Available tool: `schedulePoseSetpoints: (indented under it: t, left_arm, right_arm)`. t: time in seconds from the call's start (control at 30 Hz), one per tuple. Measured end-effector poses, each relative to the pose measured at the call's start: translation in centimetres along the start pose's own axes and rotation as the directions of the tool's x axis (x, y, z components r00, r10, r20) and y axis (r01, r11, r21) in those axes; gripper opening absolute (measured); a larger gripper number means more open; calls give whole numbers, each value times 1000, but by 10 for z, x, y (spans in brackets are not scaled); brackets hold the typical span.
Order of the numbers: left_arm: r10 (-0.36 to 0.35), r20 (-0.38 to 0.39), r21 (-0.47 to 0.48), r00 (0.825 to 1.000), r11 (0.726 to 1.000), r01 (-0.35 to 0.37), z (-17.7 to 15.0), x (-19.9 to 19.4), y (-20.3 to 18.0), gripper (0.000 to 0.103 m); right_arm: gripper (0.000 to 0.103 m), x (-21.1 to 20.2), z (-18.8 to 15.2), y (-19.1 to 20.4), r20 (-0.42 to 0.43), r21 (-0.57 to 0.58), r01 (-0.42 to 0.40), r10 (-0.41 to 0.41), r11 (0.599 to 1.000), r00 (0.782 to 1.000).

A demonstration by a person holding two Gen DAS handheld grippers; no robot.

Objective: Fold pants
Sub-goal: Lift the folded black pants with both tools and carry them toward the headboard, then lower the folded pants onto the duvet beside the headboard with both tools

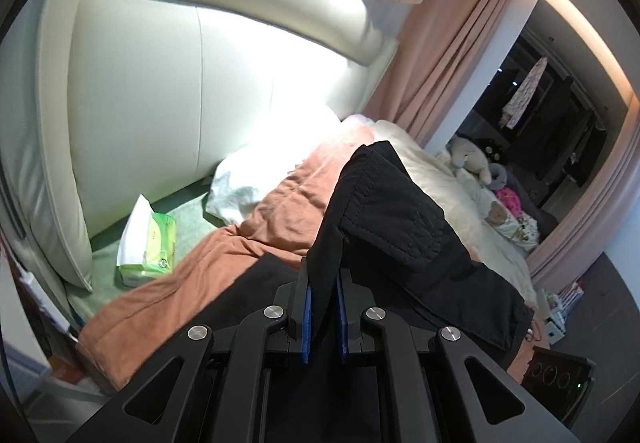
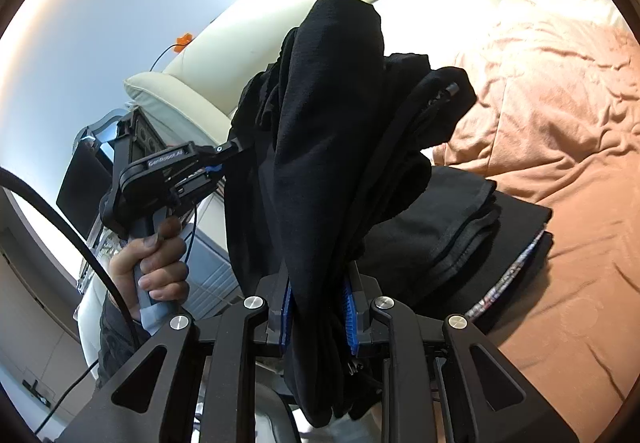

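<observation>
The black pants (image 1: 384, 211) hang lifted above the bed, held by both grippers. My left gripper (image 1: 325, 279) is shut on the pants' edge near the stitched waistband or pocket. In the right wrist view the pants (image 2: 332, 131) drape as a thick bunch over my right gripper (image 2: 318, 299), which is shut on them. The left gripper (image 2: 234, 147), held by a hand, grips the pants at their left side. A stack of folded dark clothes (image 2: 480, 227) lies on the bed below.
The bed has an orange-brown blanket (image 1: 240, 243) and a cream padded headboard (image 1: 168, 91). A green tissue pack (image 1: 148, 243) and white pillow (image 1: 256, 183) lie near the headboard. Stuffed toys (image 1: 472, 159) sit at the far side by pink curtains (image 1: 448, 55).
</observation>
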State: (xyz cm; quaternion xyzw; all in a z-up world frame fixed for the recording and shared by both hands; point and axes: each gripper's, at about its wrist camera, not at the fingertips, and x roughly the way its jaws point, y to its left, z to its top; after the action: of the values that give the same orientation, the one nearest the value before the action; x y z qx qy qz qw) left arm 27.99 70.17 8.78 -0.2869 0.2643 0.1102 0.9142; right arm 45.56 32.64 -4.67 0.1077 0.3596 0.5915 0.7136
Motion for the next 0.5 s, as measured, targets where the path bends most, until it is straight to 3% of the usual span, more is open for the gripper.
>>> schedulePoseSetpoints:
  t: [0.23,0.33,0.4,0.47,0.5]
  left_arm:
    - [69,-56,2,996,998,-69,5,57,19,10]
    - [97,-104,10,990,995,-97,1,85,25,12]
    - [162,-150,15,975,987,-162,-6,104,33,20]
    - [196,-173,5,965,980,-198,-15,113,43,40]
    - [187,-175,-7,967,982,-191,-18,111,46,42]
  right_arm:
    - [18,36,-4,-41,-11,73,-17,18,997,1000]
    - [23,46,-5,-60,-17,107,31,-29,994,999]
    - [44,53,-8,-70,-44,123,73,-68,990,997]
    - [58,50,-16,-79,-45,129,90,-85,988,995]
    - [60,44,-20,-82,-28,122,113,-110,986,994]
